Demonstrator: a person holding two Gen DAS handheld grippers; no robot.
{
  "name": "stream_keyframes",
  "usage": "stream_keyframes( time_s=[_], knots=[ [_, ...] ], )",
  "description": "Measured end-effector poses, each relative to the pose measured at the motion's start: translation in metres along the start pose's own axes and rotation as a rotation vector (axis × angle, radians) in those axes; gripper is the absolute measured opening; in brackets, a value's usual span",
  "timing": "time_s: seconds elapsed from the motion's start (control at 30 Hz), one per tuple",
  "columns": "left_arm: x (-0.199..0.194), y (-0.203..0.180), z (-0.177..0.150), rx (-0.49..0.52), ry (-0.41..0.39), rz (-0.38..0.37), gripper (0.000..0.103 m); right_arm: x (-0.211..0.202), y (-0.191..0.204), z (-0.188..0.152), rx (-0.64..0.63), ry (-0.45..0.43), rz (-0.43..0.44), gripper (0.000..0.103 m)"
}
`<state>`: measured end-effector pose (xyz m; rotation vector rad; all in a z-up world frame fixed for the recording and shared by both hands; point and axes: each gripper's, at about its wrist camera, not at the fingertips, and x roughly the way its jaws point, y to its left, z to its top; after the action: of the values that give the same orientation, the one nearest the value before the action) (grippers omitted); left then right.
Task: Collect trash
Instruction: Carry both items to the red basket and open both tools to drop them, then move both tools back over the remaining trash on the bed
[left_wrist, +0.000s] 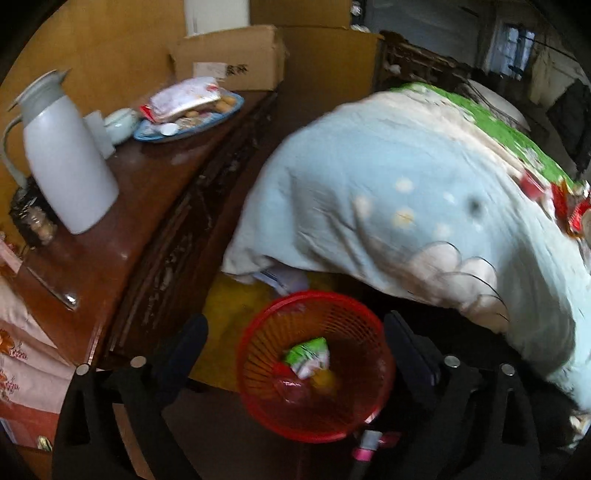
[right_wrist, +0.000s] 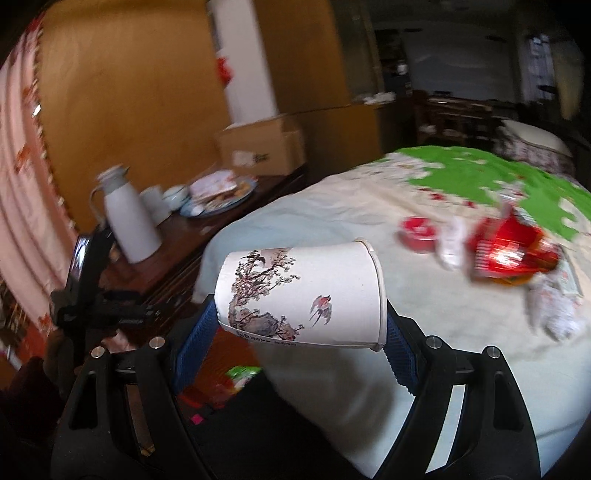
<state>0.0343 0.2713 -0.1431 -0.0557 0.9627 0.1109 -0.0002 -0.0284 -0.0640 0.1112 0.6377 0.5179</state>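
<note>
Left wrist view first: the left tool (left_wrist: 295, 347) has its fingers spread wide with nothing pinched, pointing down over a red mesh basket (left_wrist: 314, 365) on the floor. The basket sits right between the two fingers, just ahead of them, and already has some trash in it, including a green-and-white wrapper (left_wrist: 308, 356). Off to the tool's left there's a dark wooden counter (left_wrist: 147, 192) with a white thermos jug (left_wrist: 66, 155) and a blue plate of snacks (left_wrist: 188, 114). To its right, a bed with a light blue blanket (left_wrist: 388, 192) hangs over the edge.

Right wrist view: the right tool (right_wrist: 299, 332) is pinching a paper cup (right_wrist: 303, 295) sideways between its blue pads, rim toward the right finger, with bird and blossom prints on it. Past the cup, on the bed to the tool's right, more trash is lying around: red wrappers (right_wrist: 509, 254) and a small red lid-looking thing (right_wrist: 419, 229), pretty blurry.
</note>
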Motion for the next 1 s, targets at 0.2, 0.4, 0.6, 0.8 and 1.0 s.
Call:
stream_keyframes(
  time_s=[0.2,0.4,0.6,0.8,1.0],
  knots=[
    [0.012,0.043,-0.001,-0.102,-0.007,0.046,0.097,0.052,0.063,0.002,-0.136,0.124,0.114,0.080],
    [0.026,0.090,-0.012,-0.222,0.018,0.052,0.097,0.111,0.114,-0.001,-0.231,0.265,0.186,0.084],
    [0.031,0.095,-0.017,-0.212,0.018,0.061,0.097,0.131,0.121,-0.006,-0.232,0.322,0.178,0.085],
    [0.029,0.079,-0.016,-0.162,0.011,0.070,0.097,0.116,0.103,0.001,-0.192,0.278,0.134,0.087],
    [0.005,0.054,-0.007,-0.103,-0.042,0.059,0.097,0.078,0.076,0.007,-0.143,0.183,0.089,0.088]
  ],
)
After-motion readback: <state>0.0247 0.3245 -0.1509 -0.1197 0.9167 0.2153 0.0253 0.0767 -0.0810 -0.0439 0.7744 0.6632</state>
